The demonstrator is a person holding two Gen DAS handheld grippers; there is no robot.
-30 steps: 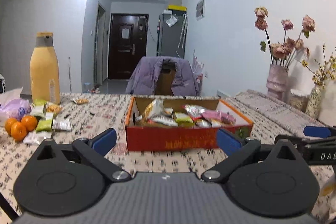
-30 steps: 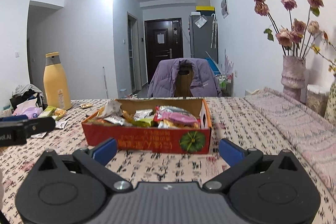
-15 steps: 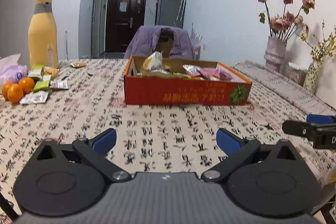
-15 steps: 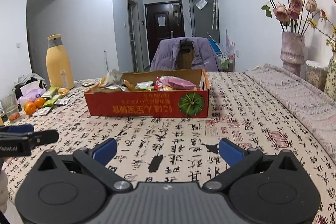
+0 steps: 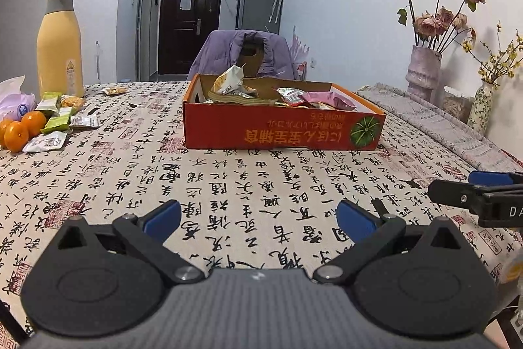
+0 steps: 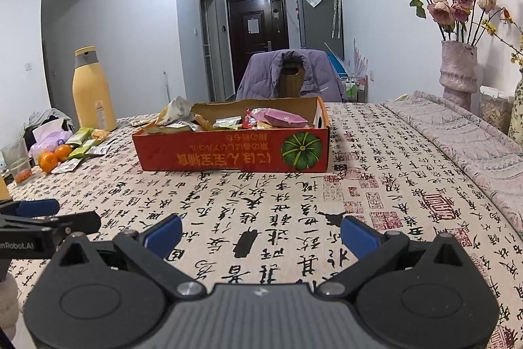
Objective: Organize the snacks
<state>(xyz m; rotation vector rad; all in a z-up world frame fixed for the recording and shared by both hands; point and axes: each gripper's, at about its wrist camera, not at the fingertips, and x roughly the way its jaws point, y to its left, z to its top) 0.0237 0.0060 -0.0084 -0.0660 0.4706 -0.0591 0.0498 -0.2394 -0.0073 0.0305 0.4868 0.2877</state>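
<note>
A red cardboard box [image 5: 281, 133] [image 6: 235, 152] full of snack packets [image 5: 294, 95] [image 6: 228, 120] stands mid-table. More loose snack packets [image 5: 62, 120] [image 6: 81, 143] lie at the far left beside some oranges [image 5: 23, 128] [image 6: 54, 156]. My left gripper [image 5: 258, 218] hovers open over the tablecloth, well short of the box, with nothing between its fingers. My right gripper [image 6: 261, 234] is likewise open and empty, near the front of the table. Each gripper's blue-tipped finger shows at the edge of the other's view.
A tall yellow bottle [image 5: 60, 44] [image 6: 93, 90] stands at the back left. A pink vase of dried roses [image 5: 423, 71] [image 6: 457, 74] and a smaller vase [image 5: 480, 107] stand at the right on a folded cloth. A chair with a purple jacket [image 5: 242, 54] is behind the table.
Both grippers have pulled back from the box and now sit lower and farther from it. Both stay open and empty.
</note>
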